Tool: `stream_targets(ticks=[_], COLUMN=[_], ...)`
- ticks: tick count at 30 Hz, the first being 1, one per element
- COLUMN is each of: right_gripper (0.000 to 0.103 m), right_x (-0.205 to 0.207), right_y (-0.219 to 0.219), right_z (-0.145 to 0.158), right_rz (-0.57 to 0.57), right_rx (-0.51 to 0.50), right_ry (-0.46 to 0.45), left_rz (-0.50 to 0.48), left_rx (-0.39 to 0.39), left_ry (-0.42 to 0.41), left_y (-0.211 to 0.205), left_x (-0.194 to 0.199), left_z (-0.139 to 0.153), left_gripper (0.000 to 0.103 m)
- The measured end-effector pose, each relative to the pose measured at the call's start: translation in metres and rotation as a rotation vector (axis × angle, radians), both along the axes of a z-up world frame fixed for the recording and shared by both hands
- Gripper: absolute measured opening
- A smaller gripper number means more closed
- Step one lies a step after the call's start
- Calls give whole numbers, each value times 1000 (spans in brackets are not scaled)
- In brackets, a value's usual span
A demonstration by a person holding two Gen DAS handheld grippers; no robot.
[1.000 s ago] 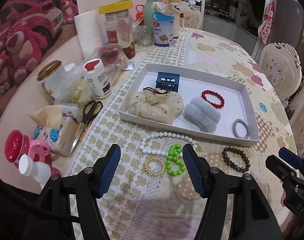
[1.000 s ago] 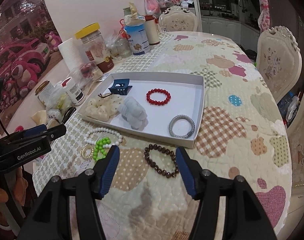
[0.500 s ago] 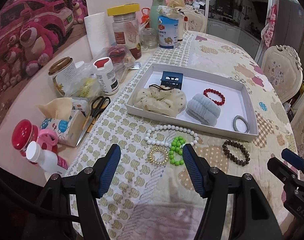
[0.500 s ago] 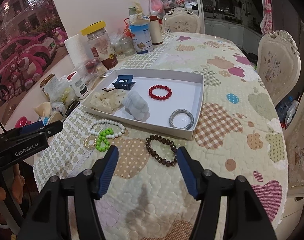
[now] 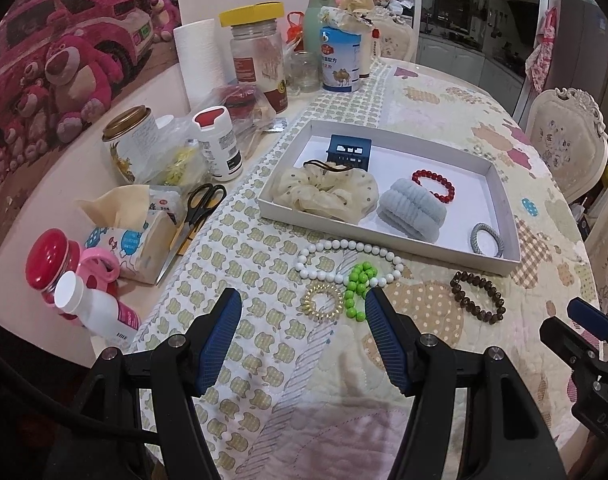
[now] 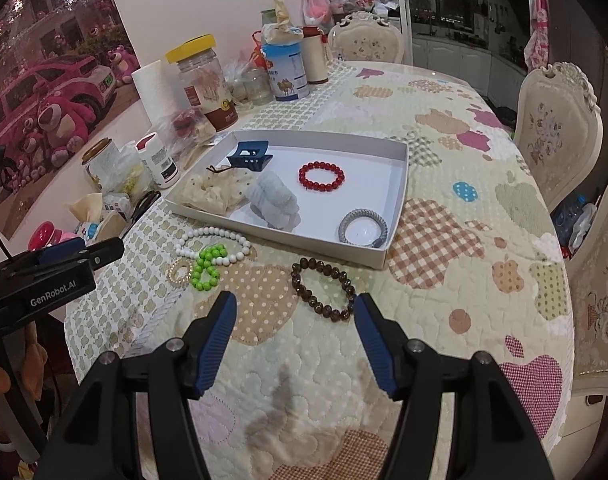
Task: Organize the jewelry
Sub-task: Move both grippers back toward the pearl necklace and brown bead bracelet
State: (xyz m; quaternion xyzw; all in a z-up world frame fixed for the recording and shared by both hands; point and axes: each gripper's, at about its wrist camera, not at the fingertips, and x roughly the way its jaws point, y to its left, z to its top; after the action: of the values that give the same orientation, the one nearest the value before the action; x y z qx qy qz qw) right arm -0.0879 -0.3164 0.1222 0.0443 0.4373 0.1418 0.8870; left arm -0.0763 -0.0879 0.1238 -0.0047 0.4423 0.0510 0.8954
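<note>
A white tray (image 5: 387, 134) (image 6: 401, 184) holds a blue hair claw (image 5: 349, 152), a cream scrunchie (image 5: 323, 194), a pale blue scrunchie (image 5: 411, 210), a red bead bracelet (image 6: 321, 176) and a grey hair tie (image 6: 363, 228). In front of the tray lie a white bead necklace (image 5: 345, 260), a green bead bracelet (image 5: 357, 288), a gold coil hair tie (image 5: 321, 302) and a brown bead bracelet (image 6: 323, 288). My left gripper (image 5: 302, 324) is open and empty, held above the gold tie. My right gripper (image 6: 296, 320) is open and empty, held above the brown bracelet.
Jars, bottles, a paper roll (image 5: 200, 60), a tissue pack (image 5: 136, 232) and scissors (image 5: 198, 208) crowd the table's left side. Chairs (image 6: 555, 128) stand at the right. A patterned quilt (image 6: 463, 240) covers the table.
Both grippers have pulled back and risen from the table; the tray and loose jewelry look smaller and farther. Nothing was picked up.
</note>
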Motion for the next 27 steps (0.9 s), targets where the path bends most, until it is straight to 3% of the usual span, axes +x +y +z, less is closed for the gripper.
stream_targets(ticks=[5, 14, 27], right_gripper=[64, 64, 63], right_x=[1, 5, 42], right_y=[1, -3, -18], right_z=[-3, -18, -59], right_rz=[5, 7, -17], right_rx=[2, 10, -22], right_ry=[10, 44, 97], left_rz=[0, 9, -26], left_rx=[-29, -209, -254], left_ry=[20, 73, 190], left_y=[6, 42, 66], left_x=[1, 1, 52], left_z=[-4, -20, -55], left_gripper=[61, 61, 61])
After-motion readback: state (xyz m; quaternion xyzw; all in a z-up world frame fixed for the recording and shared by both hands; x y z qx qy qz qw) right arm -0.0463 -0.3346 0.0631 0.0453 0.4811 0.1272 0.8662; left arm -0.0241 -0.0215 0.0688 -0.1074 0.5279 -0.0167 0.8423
